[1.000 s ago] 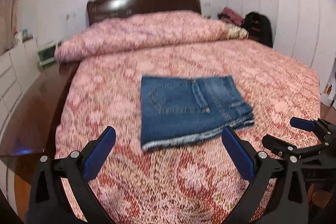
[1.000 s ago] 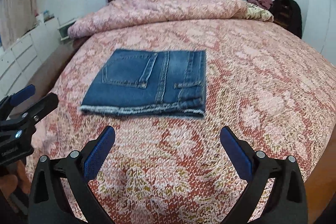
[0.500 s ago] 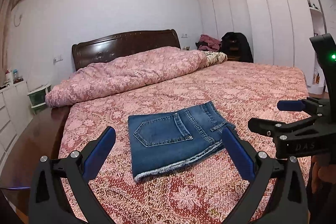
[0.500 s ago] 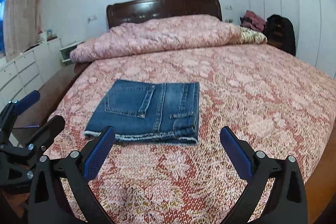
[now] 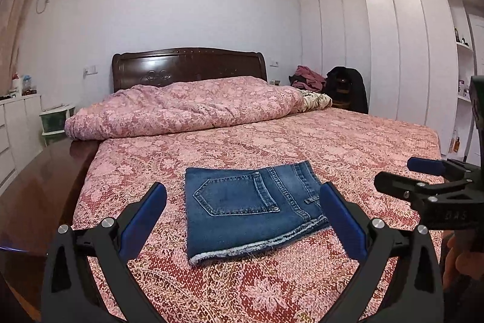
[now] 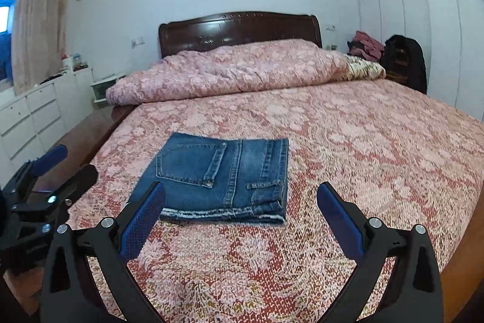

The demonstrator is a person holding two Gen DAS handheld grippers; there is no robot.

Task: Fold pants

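A pair of blue denim pants (image 5: 251,208) (image 6: 220,180) lies folded into a compact rectangle on the pink patterned bedspread (image 5: 332,147) (image 6: 363,147), back pocket up and frayed hem toward me. My left gripper (image 5: 242,217) is held short of the near hem, open, with nothing between its blue pads. My right gripper (image 6: 239,217) also stands open and empty, just short of the hem. In the left wrist view the right gripper (image 5: 423,180) shows at the right edge. The left gripper (image 6: 54,171) appears at the left of the right wrist view.
A rolled pink duvet (image 5: 187,108) lies along the dark wooden headboard (image 5: 187,65). White drawers (image 6: 30,117) line the left wall and white wardrobes (image 5: 408,50) the right. A dark jacket (image 5: 348,87) and clothes are piled by the bed's far right corner.
Both cameras have tilted up and drawn back from the bed, so more of the room shows. The folded pants have not moved; both grippers have stayed open.
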